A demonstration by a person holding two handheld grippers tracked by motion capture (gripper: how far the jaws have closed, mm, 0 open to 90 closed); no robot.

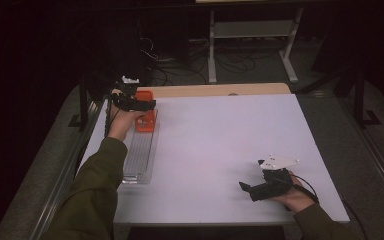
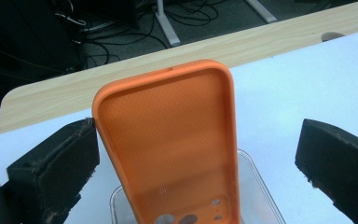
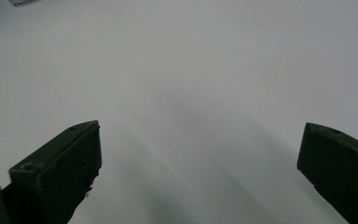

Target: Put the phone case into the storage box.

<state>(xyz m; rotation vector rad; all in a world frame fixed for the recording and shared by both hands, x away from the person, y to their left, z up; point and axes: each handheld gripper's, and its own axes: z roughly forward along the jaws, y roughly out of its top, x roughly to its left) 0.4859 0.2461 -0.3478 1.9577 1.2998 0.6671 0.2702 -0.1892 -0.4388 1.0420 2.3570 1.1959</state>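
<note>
An orange phone case (image 2: 168, 140) stands upright at the far end of a clear plastic tray (image 2: 257, 179), its hollow inner side toward the camera. My left gripper (image 2: 193, 154) is open around it: the left pad sits right beside the case's edge and the right pad stands well away from it. In the high view the case (image 1: 145, 121) and left gripper (image 1: 147, 104) are at the table's far left, over the tray (image 1: 139, 160). My right gripper (image 1: 245, 187) rests near the front right. Its jaws (image 3: 200, 154) are open above bare white surface with nothing between them.
A white sheet (image 1: 220, 145) covers the table, with a strip of wooden tabletop (image 1: 220, 90) showing along the far edge. Beyond it, cables and the white legs of a stand (image 1: 290, 60) lie on the dark floor. Metal rails run along both sides of the table.
</note>
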